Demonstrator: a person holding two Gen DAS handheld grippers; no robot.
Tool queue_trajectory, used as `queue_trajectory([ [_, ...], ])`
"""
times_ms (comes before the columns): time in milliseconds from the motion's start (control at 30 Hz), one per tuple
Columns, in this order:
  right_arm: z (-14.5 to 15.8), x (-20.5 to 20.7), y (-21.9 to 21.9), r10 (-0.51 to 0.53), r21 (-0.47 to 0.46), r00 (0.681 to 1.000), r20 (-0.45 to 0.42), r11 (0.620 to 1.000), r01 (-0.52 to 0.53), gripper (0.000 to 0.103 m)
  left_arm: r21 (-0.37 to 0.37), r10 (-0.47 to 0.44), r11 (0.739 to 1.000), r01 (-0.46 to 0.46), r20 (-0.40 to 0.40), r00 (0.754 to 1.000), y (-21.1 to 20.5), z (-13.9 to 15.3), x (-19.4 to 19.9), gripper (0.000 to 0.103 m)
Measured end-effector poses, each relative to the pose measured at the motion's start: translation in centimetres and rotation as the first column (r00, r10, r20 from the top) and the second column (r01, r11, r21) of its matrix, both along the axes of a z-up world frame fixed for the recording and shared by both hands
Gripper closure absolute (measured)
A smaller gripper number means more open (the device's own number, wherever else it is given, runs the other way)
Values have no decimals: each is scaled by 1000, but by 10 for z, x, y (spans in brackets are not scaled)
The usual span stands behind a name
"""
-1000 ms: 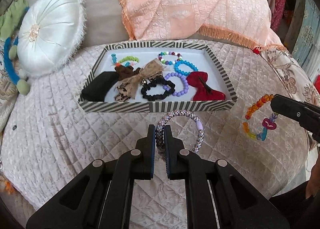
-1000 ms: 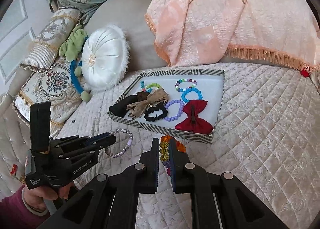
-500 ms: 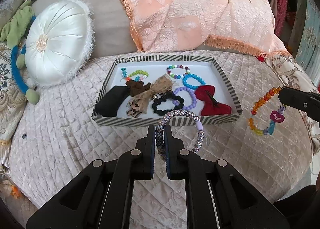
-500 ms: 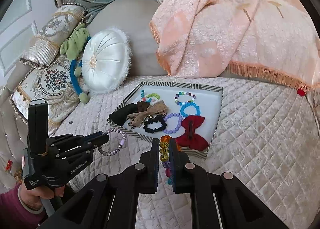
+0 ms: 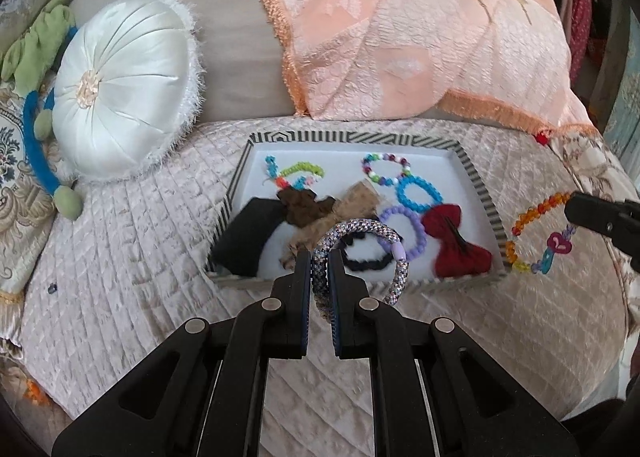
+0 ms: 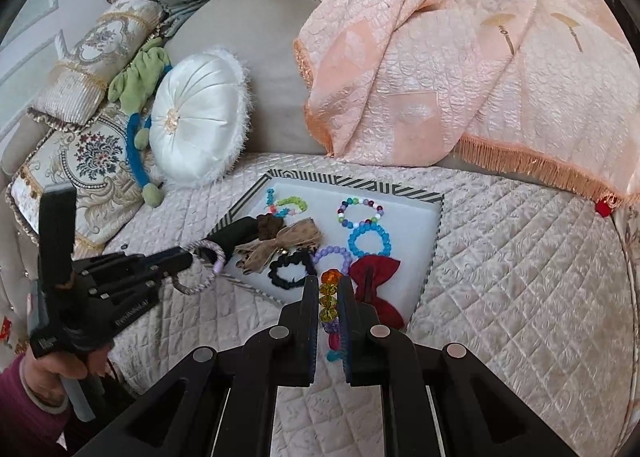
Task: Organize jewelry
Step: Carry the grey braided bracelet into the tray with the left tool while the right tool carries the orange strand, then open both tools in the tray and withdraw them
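Observation:
My left gripper is shut on a braided grey-and-lilac bracelet, held just above the near edge of the striped tray. My right gripper is shut on a multicoloured bead bracelet with a pink heart charm, over the tray's near rim. The left wrist view shows that bead bracelet hanging to the right of the tray. In the tray lie a red bow, a black scrunchie, a tan bow, and purple, blue and mixed bead bracelets.
The tray rests on a quilted beige cushion. A round white pillow sits to the left, a peach fringed cloth behind. Patterned pillows and a green-and-blue toy lie at far left. A hand holds the left gripper.
Both grippers have risen and moved toward the tray with their bracelets; the braided bracelet now overlaps the tray's near edge, and the tray looks smaller and farther below.

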State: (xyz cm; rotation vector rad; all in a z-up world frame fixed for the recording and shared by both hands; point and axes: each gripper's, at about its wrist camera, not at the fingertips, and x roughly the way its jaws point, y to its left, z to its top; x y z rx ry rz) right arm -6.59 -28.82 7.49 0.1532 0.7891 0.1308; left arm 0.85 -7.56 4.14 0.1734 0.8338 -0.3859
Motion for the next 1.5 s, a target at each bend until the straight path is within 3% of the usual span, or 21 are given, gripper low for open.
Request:
queue_trajectory([
  [400, -15, 67, -25, -50, -20, 998, -40, 999, 50, 95, 2, 21, 1000, -21, -41, 999, -22, -5, 86, 96],
  [867, -71, 156, -69, -156, -58, 977, -147, 987, 149, 95, 52, -5, 999, 13, -147, 989, -91, -64, 162, 96],
  [1133, -101, 202, -69, -141, 5, 971, -193, 989, 145, 95, 90, 21, 996, -3, -193, 981, -96, -91, 187, 96],
  [1367, -123, 219, -65, -115, 61, 963, -243, 989, 134, 95, 96, 31, 995, -12, -199, 979, -92, -95, 195, 95],
  [1467, -125, 216, -69, -116, 103, 962, -245, 984, 145, 94, 91, 36, 996, -18, -204, 978, -92, -96, 195, 89],
  [1500, -123, 214, -70, -116, 111, 964, -240, 983, 146, 94, 91, 39, 996, -20, -209, 977, -92, -97, 195, 75],
])
